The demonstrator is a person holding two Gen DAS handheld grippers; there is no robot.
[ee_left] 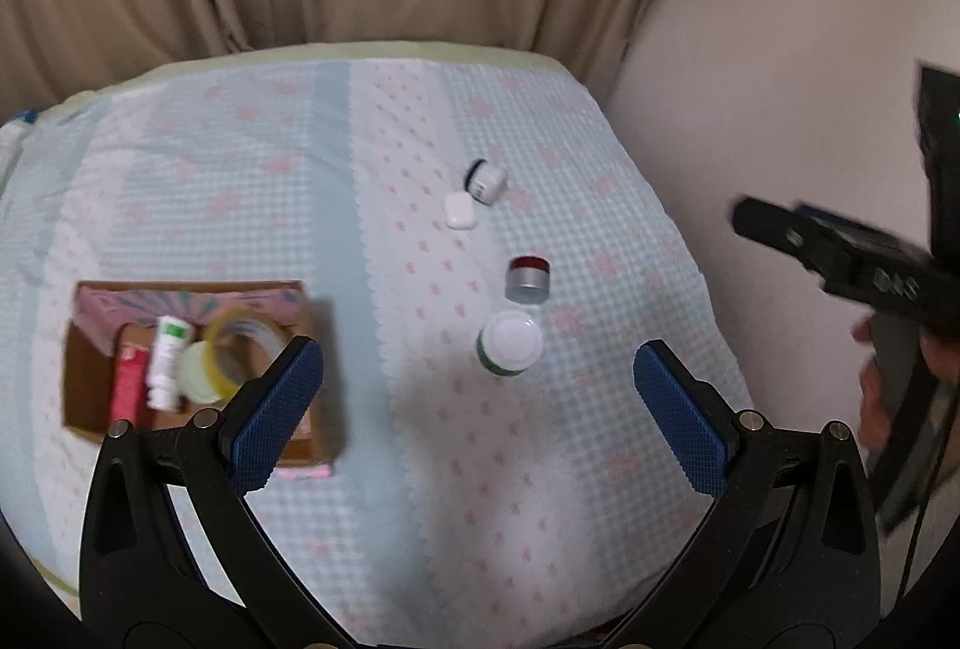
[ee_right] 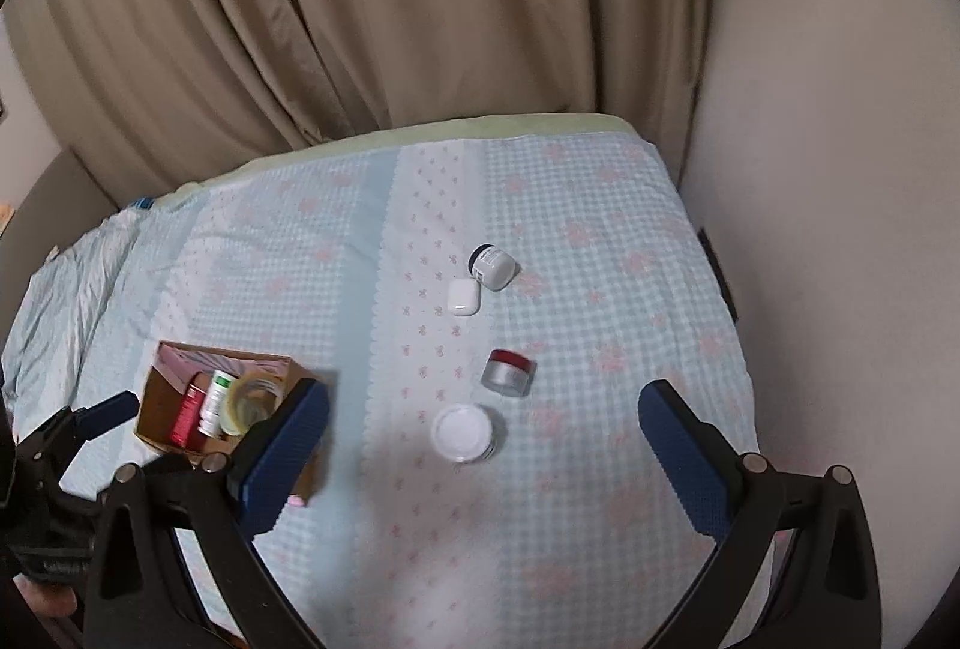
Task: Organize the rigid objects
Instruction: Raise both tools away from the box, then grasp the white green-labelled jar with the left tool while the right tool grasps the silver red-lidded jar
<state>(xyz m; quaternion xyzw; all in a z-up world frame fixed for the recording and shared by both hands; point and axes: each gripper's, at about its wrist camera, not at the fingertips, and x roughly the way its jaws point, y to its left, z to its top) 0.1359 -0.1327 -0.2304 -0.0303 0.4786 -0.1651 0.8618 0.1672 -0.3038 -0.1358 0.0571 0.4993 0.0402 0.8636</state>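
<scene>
Left claw (ee_left: 477,397): seen spread wide and released, nothing between its blue pads; it is held above the bedspread (ee_left: 540,469).
Right claw (ee_right: 483,445): likewise spread and released, with nothing gripped; in the left wrist view only part of its black body is seen at the right edge, blurred.
Cardboard box (ee_left: 84,391): set on the left part of the bedspread; its near right corner is hidden behind a left claw finger (ee_left: 276,409), and the whole box is blurred in that view.
Box contents: a red tube (ee_right: 186,415), a white bottle with a green label (ee_right: 215,403) and a roll of clear tape (ee_right: 252,400) are seen inside, lying close together; the print on them cannot be read.
White-lidded jar (ee_right: 462,431): stood upright near the middle of the bedspread, seen mostly from above, so its side is largely hidden.
Silver jar with red top (ee_right: 509,371): placed just beyond the white-lidded jar, apart from it.
White earbud case (ee_right: 462,296): laid flat further back.
Small white jar with dark cap (ee_right: 492,266): lying on its side just beside the earbud case; contact between them cannot be told.
Backdrop: a beige curtain (ee_right: 420,18) hangs behind the bed.
</scene>
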